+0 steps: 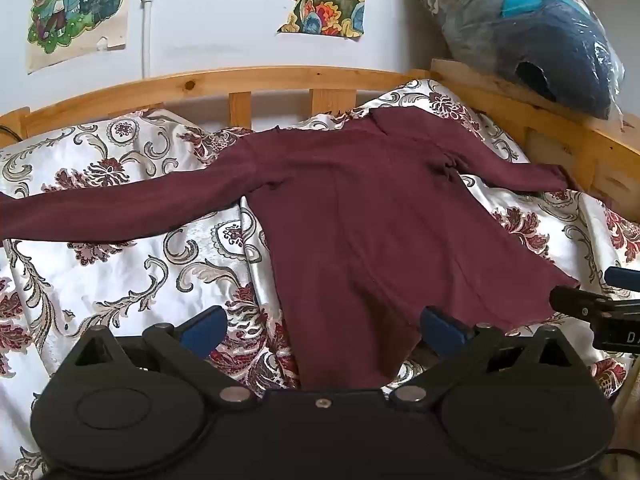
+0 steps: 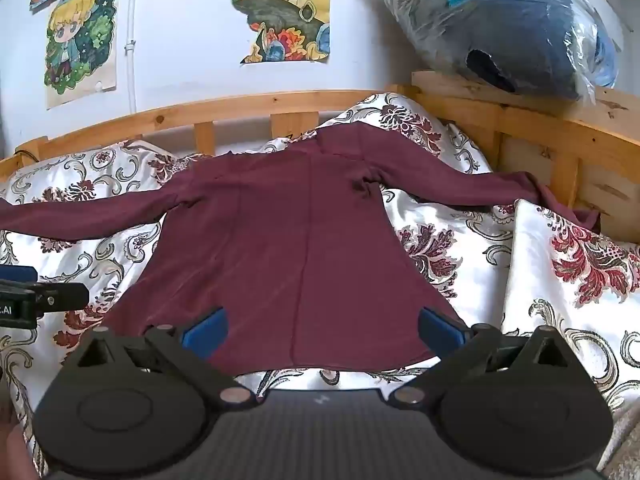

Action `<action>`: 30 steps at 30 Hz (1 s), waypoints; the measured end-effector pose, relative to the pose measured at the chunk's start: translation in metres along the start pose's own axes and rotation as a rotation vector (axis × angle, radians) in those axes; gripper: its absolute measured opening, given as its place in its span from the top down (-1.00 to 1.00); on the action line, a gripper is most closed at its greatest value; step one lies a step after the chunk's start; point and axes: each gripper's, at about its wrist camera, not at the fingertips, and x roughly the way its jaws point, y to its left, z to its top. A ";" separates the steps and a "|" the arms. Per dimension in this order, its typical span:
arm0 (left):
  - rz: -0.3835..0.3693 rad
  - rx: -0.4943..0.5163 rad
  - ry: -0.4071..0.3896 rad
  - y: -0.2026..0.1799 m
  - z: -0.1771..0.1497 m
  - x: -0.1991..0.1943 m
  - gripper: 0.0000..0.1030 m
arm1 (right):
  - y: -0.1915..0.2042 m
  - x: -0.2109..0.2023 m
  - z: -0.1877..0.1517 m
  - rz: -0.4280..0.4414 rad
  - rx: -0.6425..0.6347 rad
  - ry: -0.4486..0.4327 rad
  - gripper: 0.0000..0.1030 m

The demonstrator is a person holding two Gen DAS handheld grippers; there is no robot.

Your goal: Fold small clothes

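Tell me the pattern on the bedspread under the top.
White satin bedspread with dark red and grey floral scrolls; right wrist view shows it best.

Left tongs [image 1: 322, 330]: jaws spread wide, blue pads [image 1: 204, 330] apart, nothing gripped, tilted downward. Right tongs [image 2: 320, 330]: jaws likewise wide, empty, tilted downward. Each tongs' tip shows at the edge of the other's view, side by side.

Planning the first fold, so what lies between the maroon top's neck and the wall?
The wooden bed rail, with a strip of patterned bedspread before it, clearest in the right wrist view.
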 end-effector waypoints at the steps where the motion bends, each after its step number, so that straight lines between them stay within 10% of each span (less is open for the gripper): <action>1: 0.002 0.004 -0.002 0.000 0.000 0.000 -0.99 | 0.000 0.000 0.000 0.003 0.005 0.001 -1.00; 30: -0.004 -0.021 -0.001 0.002 0.002 -0.002 -0.99 | 0.000 -0.001 0.000 0.004 0.006 0.001 -1.00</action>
